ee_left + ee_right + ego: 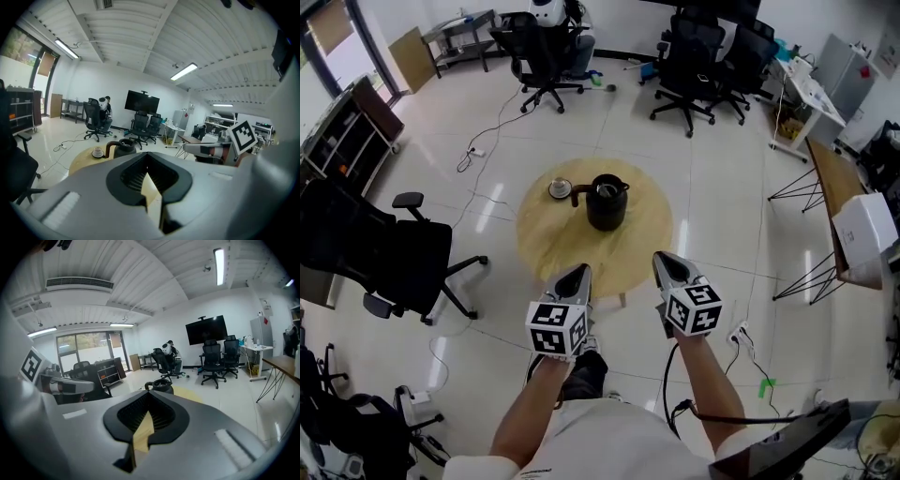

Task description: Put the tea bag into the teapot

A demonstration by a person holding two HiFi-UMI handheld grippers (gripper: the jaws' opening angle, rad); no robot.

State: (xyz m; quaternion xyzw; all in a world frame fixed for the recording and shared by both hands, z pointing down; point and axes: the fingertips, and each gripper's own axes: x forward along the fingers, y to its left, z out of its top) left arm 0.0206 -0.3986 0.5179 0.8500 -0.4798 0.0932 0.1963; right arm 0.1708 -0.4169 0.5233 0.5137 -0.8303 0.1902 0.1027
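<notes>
In the head view a round wooden table point(647, 246) stands on a pale tiled floor. The black teapot point(606, 208) sits upright on it, somewhat toward the table's far edge, with a brown curved piece sticking out on its left side. Just beside that piece, near the far left edge, lies a small white saucer point(560, 188) with something small on it; it is too small to tell whether that is the tea bag. The left gripper point(579, 274) and the right gripper point(667, 262) hang side by side over the table's near edge, apart from the teapot, each narrowed to a single point. A black office chair point(389, 251) stands on the floor off the table's left edge. In the left gripper view the jaws are pressed together with nothing between them, and only a sliver of the table top shows through the hollow of the pads. Beyond them the teapot point(124, 147) and the saucer stand toward the left, and the right gripper reaches in from the right. In the right gripper view the jaws are likewise clenched on nothing. The teapot point(161, 385) rises just past their tips, and the left gripper shows at the left.
</notes>
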